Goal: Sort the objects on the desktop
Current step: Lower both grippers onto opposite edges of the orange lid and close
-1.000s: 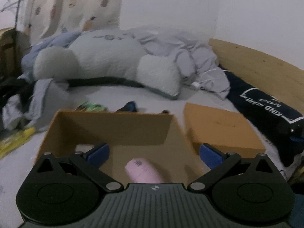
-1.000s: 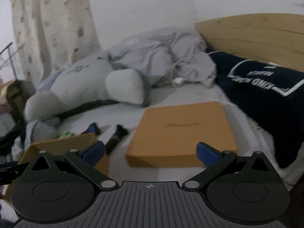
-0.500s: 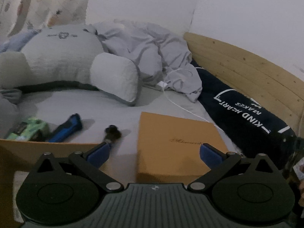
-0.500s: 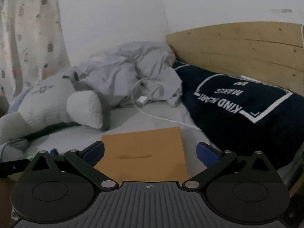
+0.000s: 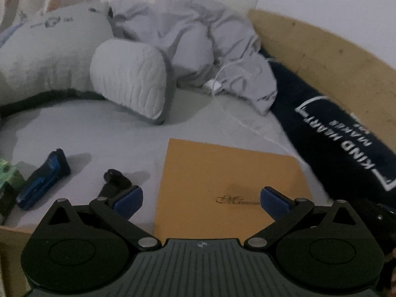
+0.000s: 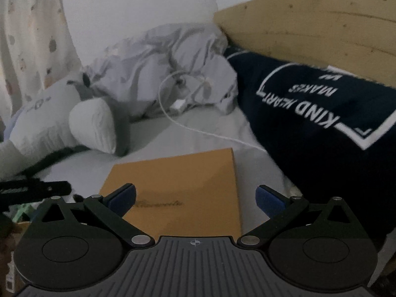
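A: Left gripper [image 5: 200, 199]: I read the jaws spread wide, nothing between the blue pads [image 5: 128, 198]. Right gripper [image 6: 195, 199]: same, spread and empty.

B: Targets?

A: Flat orange box [image 5: 230, 185] lies on the grey sheet [image 5: 111, 136], ahead of both grippers. Just left of it a small black object [image 5: 115, 180], then a blue tool [image 5: 43, 179], then a green packet [image 5: 8, 178] at the frame edge. Cardboard box rim [image 5: 12, 235] lower left.

B: Beyond?

A: Plush pillow [image 5: 128, 86], white cable [image 6: 173, 113], navy printed cushion [image 6: 321, 123], wooden headboard [image 6: 321, 27].
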{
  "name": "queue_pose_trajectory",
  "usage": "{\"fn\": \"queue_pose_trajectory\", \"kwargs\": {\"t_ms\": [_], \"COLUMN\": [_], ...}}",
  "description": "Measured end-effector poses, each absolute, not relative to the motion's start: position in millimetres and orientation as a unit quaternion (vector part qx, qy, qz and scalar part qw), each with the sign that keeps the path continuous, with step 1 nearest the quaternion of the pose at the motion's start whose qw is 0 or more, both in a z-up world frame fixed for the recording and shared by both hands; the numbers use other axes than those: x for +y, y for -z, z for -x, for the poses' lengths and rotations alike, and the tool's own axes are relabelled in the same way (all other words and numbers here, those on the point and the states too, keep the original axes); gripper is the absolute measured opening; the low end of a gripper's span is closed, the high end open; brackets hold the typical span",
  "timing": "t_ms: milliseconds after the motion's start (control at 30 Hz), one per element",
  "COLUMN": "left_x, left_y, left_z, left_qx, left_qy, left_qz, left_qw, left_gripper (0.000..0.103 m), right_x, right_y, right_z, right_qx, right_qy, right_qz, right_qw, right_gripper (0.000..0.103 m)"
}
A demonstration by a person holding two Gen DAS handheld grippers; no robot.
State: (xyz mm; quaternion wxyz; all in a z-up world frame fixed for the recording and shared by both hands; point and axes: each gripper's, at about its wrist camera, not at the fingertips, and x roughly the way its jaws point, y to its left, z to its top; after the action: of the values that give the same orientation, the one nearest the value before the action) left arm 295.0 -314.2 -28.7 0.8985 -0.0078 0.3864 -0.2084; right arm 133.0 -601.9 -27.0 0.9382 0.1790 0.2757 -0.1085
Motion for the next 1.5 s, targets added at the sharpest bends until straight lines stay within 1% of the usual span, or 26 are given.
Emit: {"fn": "queue_pose_trajectory", "kwargs": {"t_ms": [367,500,700,967,1033,1300,1500], "left_x": [-340,-344,-344,-336,-336,-337,-338], "left_y": [86,100,115,126,127,131,128], "left_z": [-344,-353,-363,-368,-367,-363,-365], "left_qx": [0.449,0.459,0.475,0.468,0.463,0.448,0.459], "left_qy": [0.194,0.193,0.193,0.203,0.205,0.202,0.197], "left_qz": [-0.006,0.004,0.013,0.044,0.045,0.046,0.049], "left_qw": [0.872,0.867,0.858,0.859,0.861,0.870,0.865], "left_gripper": [0.103,0.103,0.103,0.103,0.103,0.103,0.103], "right_x": [-606,-612,-611,-606,-611,-620,-616], "right_y": [75,91,109,118,125,135,133], "right_z": [-187,-201,-216,-225,-226,-220,-227], "right_qx": [0.322,0.335,0.358,0.376,0.389,0.374,0.389], "right_qy": [0.076,0.086,0.080,0.095,0.094,0.102,0.122], "right_qz": [-0.157,-0.176,-0.176,-0.137,-0.155,-0.208,-0.214], "right_qw": [0.930,0.922,0.913,0.912,0.903,0.898,0.888], "right_gripper": [0.103,0.103,0.103,0.103,0.103,0.103,0.103]}}
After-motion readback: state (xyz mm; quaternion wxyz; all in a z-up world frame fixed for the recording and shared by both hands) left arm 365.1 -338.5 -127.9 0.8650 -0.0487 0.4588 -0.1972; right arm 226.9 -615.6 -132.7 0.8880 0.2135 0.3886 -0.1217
